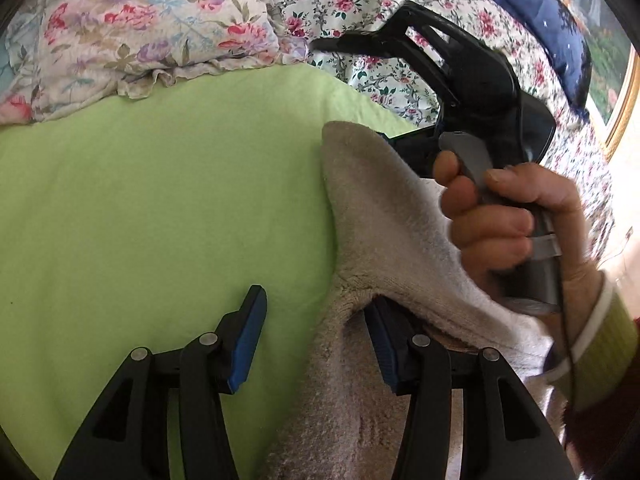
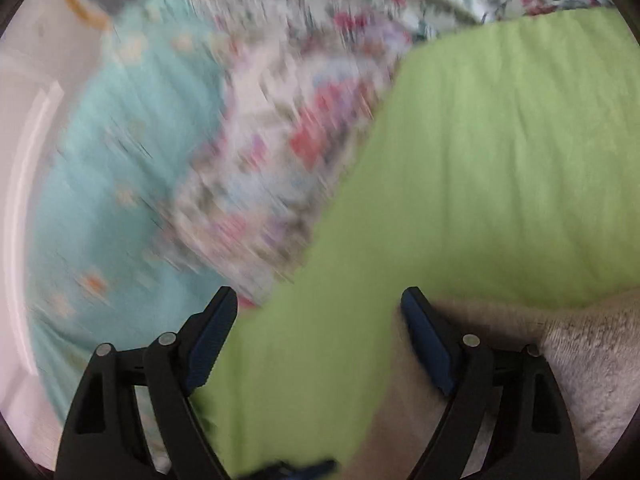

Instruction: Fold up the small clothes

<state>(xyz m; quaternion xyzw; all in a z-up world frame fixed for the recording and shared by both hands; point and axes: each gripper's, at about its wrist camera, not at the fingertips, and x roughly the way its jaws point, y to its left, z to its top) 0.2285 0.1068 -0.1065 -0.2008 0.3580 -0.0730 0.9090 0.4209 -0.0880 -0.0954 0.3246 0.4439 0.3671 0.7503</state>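
Note:
A beige fluffy small garment (image 1: 372,216) lies on the lime green sheet (image 1: 160,200), running from centre right to the bottom. My left gripper (image 1: 316,340) is open; the cloth bunches against its right finger (image 1: 384,344) and partly covers it. The right gripper's black body (image 1: 460,80) shows beyond the cloth, held by a hand (image 1: 504,216). In the blurred right wrist view my right gripper (image 2: 320,340) is open, with the beige garment (image 2: 580,360) beside and beneath its right finger (image 2: 428,344), over the green sheet (image 2: 500,160).
Floral pillows and bedding (image 1: 140,28) lie at the far side of the sheet, with a dark blue cushion (image 1: 560,28) at the upper right. A turquoise cloth (image 2: 112,200) and floral bedding (image 2: 280,140) show at left in the right wrist view.

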